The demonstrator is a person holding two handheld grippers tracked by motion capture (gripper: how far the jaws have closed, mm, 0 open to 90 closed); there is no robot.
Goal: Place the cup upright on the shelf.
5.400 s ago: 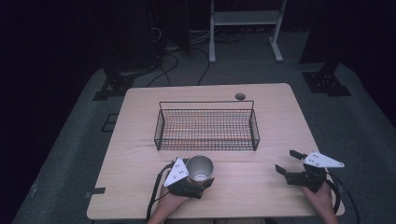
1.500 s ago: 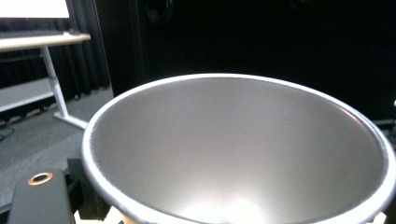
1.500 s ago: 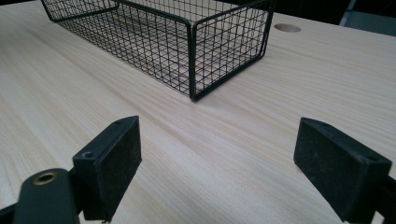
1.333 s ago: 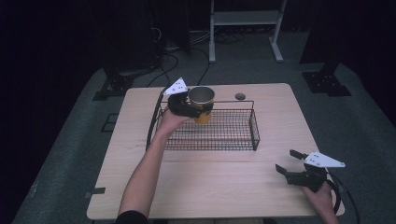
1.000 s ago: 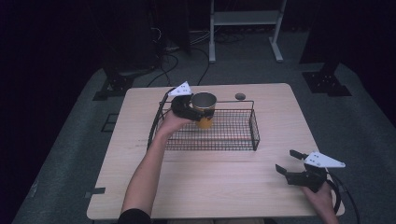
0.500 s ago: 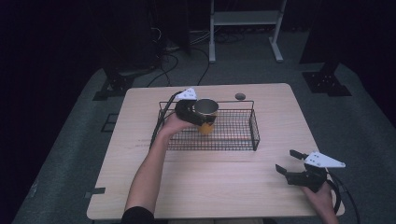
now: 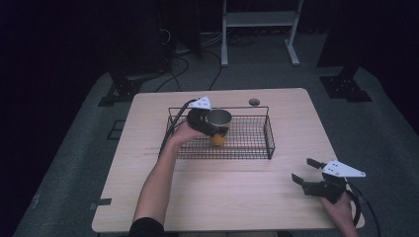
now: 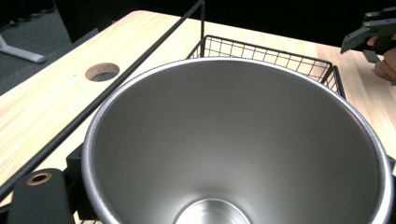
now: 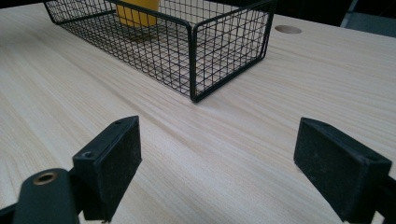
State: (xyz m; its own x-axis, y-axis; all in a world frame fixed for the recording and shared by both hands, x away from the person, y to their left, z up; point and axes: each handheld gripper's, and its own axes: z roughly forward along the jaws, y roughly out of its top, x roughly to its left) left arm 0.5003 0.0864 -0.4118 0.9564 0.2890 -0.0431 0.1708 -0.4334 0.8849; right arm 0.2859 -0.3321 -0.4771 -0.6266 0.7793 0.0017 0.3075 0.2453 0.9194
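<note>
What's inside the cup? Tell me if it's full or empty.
Empty: the left gripper view looks straight into the cup, showing bare steel walls and bottom.

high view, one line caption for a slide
Left gripper lowers yellow steel-lined cup into black wire basket; right gripper open.

We moved cup (image 7: 218, 126) with left gripper (image 7: 203, 121) from table front edge up over wire basket (image 7: 257, 149); now cup lowered inside basket, near its back-left part.
</note>
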